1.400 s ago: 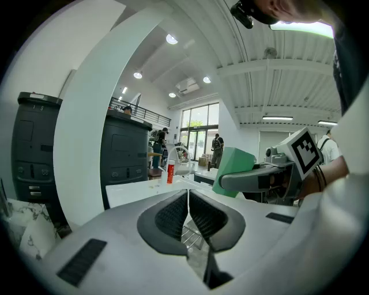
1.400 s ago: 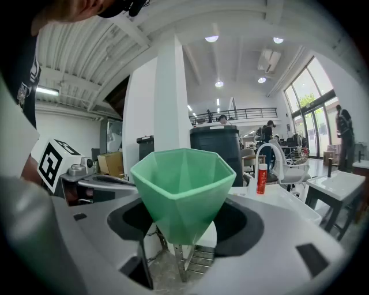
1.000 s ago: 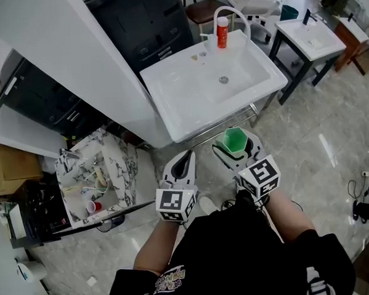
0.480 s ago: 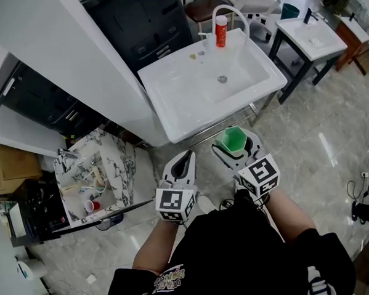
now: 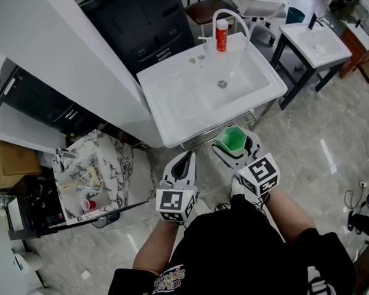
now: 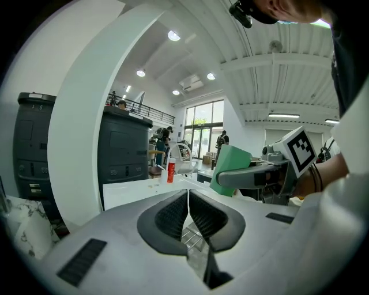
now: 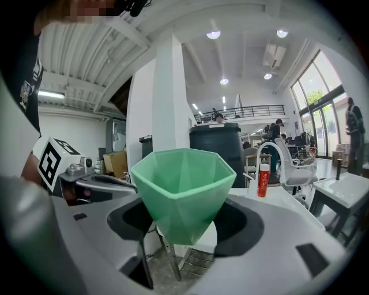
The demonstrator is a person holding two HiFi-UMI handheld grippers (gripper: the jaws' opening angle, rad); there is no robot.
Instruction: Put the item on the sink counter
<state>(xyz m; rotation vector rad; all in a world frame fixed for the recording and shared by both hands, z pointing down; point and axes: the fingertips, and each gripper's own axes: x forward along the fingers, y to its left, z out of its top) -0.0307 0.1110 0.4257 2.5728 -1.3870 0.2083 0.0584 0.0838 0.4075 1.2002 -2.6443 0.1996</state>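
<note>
Our right gripper (image 5: 235, 145) pinched a green faceted cup (image 7: 183, 190) between widely set jaws, the pads pressing its lower sides and its mouth facing up. Our left gripper (image 6: 188, 196) had its jaws pressed together with nothing between them. We held both side by side, close but apart, over the grey marbled floor (image 5: 332, 142), just short of the sink's near edge. Largest in view, a white wall panel (image 5: 50, 52) ran diagonally across the upper left, with a dark cabinet (image 5: 144, 22) behind it. Beside it stood the white sink counter (image 5: 170, 113) on a metal frame, its basin toward the right. The cup had not reached that counter and hung in the air in front of it. A smaller marbled basin (image 5: 111, 166) lay low at the left. A curved white faucet (image 5: 230, 13) rose at the sink's far edge with a red bottle (image 5: 222, 34) just beside it, and we saw a small red cup (image 5: 87, 204) lying in the marbled basin.
</note>
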